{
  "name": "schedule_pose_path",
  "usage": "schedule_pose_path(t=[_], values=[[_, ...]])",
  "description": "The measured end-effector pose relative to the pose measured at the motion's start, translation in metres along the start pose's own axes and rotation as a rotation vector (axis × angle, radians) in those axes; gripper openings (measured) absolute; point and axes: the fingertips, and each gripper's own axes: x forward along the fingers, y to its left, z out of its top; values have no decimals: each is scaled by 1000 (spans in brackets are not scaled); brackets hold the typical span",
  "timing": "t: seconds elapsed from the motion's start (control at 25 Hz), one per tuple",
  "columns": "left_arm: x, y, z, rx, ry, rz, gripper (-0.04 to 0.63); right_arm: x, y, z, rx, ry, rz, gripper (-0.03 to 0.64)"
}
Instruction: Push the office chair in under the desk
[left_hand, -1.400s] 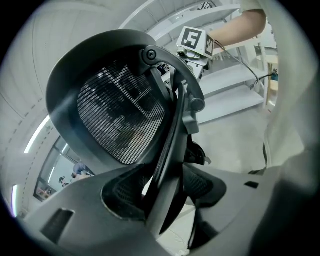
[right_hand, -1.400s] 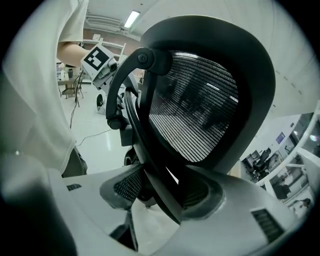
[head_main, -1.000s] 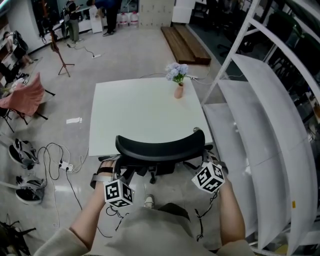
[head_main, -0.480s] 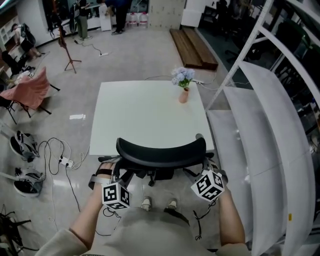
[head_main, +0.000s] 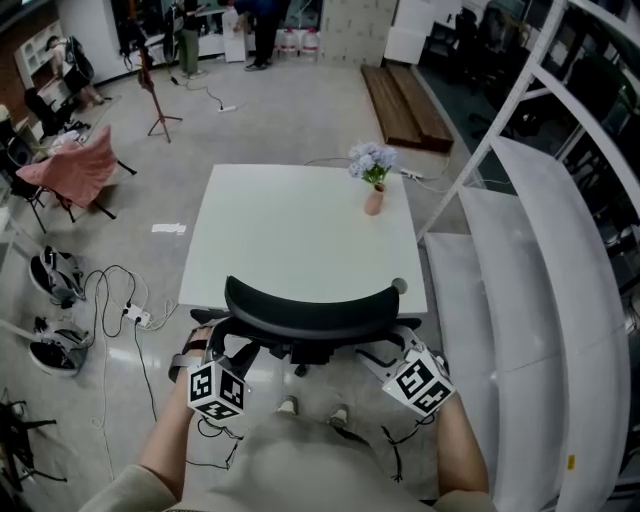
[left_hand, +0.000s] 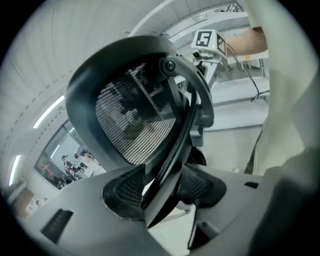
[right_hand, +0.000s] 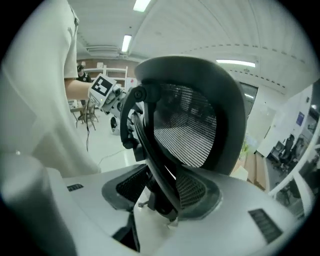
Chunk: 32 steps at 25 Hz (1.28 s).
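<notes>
Grey polished floor (head_main: 300, 110) fills the room. At far left stands a pink folding chair (head_main: 75, 165), with a tripod stand (head_main: 155, 100) beyond it. Nearer the person, loose cables (head_main: 110, 300) run across the floor to a power strip (head_main: 137, 317). Centre: a square white desk (head_main: 300, 230), bare except for a small vase of pale flowers (head_main: 373, 180) near its far right corner. Dark wooden planks (head_main: 405, 100) lie on the floor behind the desk. A white shelf rack (head_main: 540, 280) occupies the right side. The office chair (head_main: 310, 310) stands at the near edge of the desk, its curved black backrest overlapping that edge in the head view and its seat hidden below the desktop. The person stands directly behind the chair with both forearms extended forward and downward. The left forearm (head_main: 165, 450) leads to the left gripper (left_hand: 160, 187), placed behind the left end of the backrest. Its pads bear on either side of a black strut of the back frame. The right forearm (head_main: 460, 450) leads to the right gripper (right_hand: 162, 192), placed behind the right end of the backrest. Its jaws have just been closing, and its pads bracket the matching strut, in contact on both sides. Each marker cube faces upward toward the head camera.
</notes>
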Motion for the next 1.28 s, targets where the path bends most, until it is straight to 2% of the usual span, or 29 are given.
schedule_pose_path(t=[0.12, 0.24, 0.36, 0.44, 0.52, 0.56, 0.64, 0.72, 0.8, 0.96, 1.16, 1.28], values=[[-19, 2, 19, -62, -72, 3, 216, -14, 2, 17, 23, -74, 47, 152], [-41, -3, 46, -79, -150, -38, 190, -34, 8, 34, 22, -132, 99, 134], [-63, -2, 74, -104, -233, -62, 170, -53, 16, 50, -14, -175, 156, 120], [-79, 5, 96, -135, -314, -62, 164, -66, 14, 64, -42, -217, 152, 111], [-93, 15, 119, -162, -376, -50, 158, -79, 7, 82, -51, -278, 126, 105], [-98, 19, 127, -167, -384, -46, 129, -86, 3, 91, -51, -310, 110, 100], [-108, 26, 143, -149, -421, -36, 127, -99, -6, 109, -38, -377, 76, 92], [-124, 37, 163, -152, -517, -25, 126, -113, -16, 128, -6, -448, 42, 82], [-137, 50, 176, -228, -570, -8, 124, -126, -26, 146, 24, -516, 9, 74], [-153, 81, 189, -387, -553, 112, 121, -155, -43, 178, 58, -635, -66, 60], [-178, 119, 221, -444, -678, 205, 109, -192, -58, 216, 75, -771, -204, 43], [-195, 139, 237, -474, -805, 257, 51, -214, -68, 234, 133, -873, -254, 33]])
